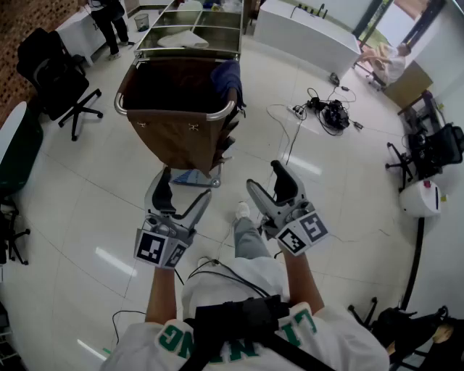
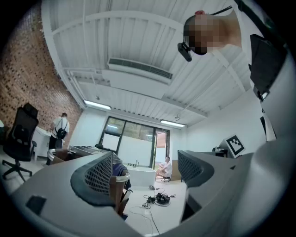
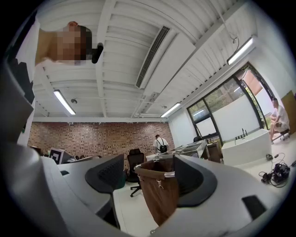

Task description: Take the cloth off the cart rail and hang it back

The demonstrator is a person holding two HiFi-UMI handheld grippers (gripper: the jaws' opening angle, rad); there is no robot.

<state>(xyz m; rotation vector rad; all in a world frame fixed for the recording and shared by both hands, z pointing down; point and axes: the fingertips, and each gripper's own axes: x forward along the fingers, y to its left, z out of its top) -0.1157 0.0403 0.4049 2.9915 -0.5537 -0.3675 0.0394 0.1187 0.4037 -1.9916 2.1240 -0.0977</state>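
Observation:
A dark blue cloth [image 1: 227, 76] hangs over the right side of the chrome rail [image 1: 171, 114] of a brown bag cart [image 1: 177, 134] straight ahead. Both grippers are held low in front of the cart, well short of it. My left gripper [image 1: 181, 190] is open with nothing between its jaws. My right gripper [image 1: 267, 182] is open wide and empty too. In the left gripper view the cloth [image 2: 119, 170] peeks out behind the left jaw of that gripper [image 2: 145, 173]. In the right gripper view the brown bag [image 3: 159, 194] shows far off between the jaws of the right gripper [image 3: 150, 178].
Behind the bag stands a steel trolley top [image 1: 194, 32] with a pale cloth on it. A black office chair [image 1: 61, 80] is at the left, cables [image 1: 326, 112] lie on the floor at the right. A person [image 1: 110, 22] stands far left, another sits far right [image 1: 388, 61].

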